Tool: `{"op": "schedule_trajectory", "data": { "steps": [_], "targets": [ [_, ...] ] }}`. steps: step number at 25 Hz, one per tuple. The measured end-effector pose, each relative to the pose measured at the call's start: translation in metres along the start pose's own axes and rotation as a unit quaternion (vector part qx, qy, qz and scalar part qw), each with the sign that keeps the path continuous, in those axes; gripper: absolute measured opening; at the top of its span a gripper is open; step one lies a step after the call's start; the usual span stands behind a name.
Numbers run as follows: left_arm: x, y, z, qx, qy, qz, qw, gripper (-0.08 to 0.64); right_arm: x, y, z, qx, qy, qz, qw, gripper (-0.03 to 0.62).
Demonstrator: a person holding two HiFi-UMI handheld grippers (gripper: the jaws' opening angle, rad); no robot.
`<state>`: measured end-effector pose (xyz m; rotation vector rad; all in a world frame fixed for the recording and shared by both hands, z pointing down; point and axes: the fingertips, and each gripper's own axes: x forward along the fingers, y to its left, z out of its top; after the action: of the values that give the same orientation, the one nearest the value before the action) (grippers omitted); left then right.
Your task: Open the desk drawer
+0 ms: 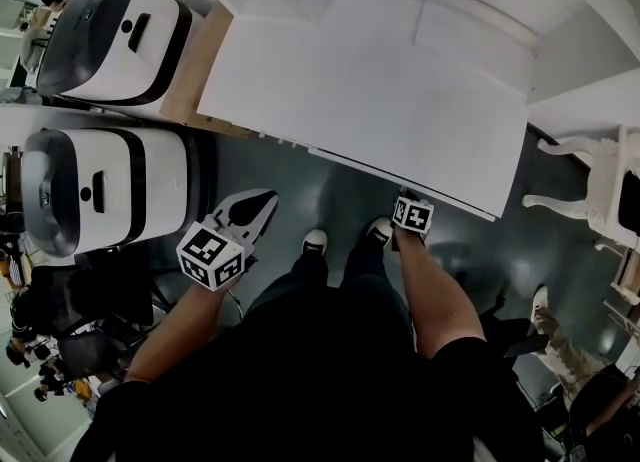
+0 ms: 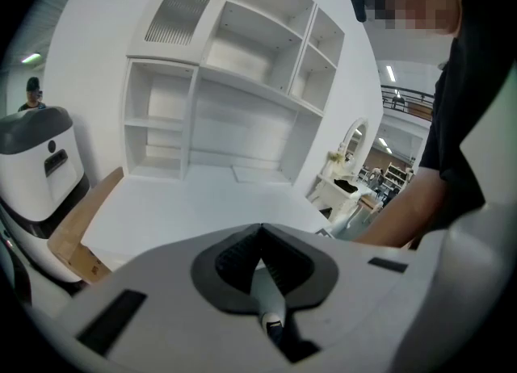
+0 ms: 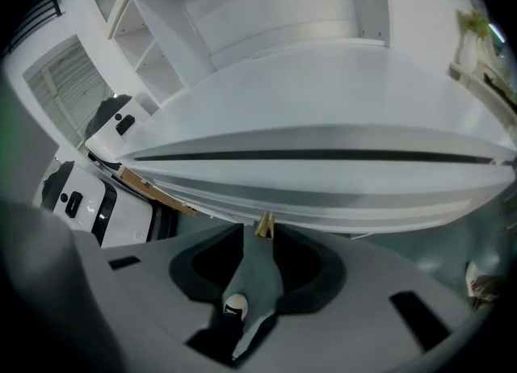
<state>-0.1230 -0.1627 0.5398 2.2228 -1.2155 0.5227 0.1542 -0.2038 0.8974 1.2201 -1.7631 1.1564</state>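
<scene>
Your right gripper point(image 3: 262, 236) stands released: jaws apart, the small brass knob point(image 3: 264, 224) at their tips, not pinched. The desk drawer point(image 3: 339, 182) sits closed beneath the white desktop point(image 3: 323, 97). Your left gripper point(image 2: 258, 232) is clenched on nothing and held clear of the desk front.

Two white machines point(image 1: 118, 38), white chair point(image 1: 603, 188)

Black clothes point(image 1: 330, 390); left hand-held gripper point(image 1: 268, 200) white, marker-cubed.

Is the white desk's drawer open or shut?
Shut: the white drawer front sits flush under the white desktop; no interior shows.
</scene>
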Motion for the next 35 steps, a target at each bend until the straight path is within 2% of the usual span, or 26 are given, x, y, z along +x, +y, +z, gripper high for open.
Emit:
{"op": "schedule_trajectory", "data": {
  "steps": [11,18,35],
  "targets": [
    [0.002,0.006,-0.015,-0.014,0.016,0.004,0.9998,0.009,0.019,-0.002,0.002,0.013,0.007,-0.003,1.0,0.117],
    [0.007,0.007,-0.023,-0.022,0.023,-0.003,0.9995,0.009,0.02,-0.007,0.001,0.013,0.005,-0.022,1.0,0.084],
    [0.006,-0.002,-0.039,-0.028,0.028,-0.02,0.999,0.009,0.021,-0.006,0.002,0.025,0.019,-0.015,0.999,0.077]
  ]
}}
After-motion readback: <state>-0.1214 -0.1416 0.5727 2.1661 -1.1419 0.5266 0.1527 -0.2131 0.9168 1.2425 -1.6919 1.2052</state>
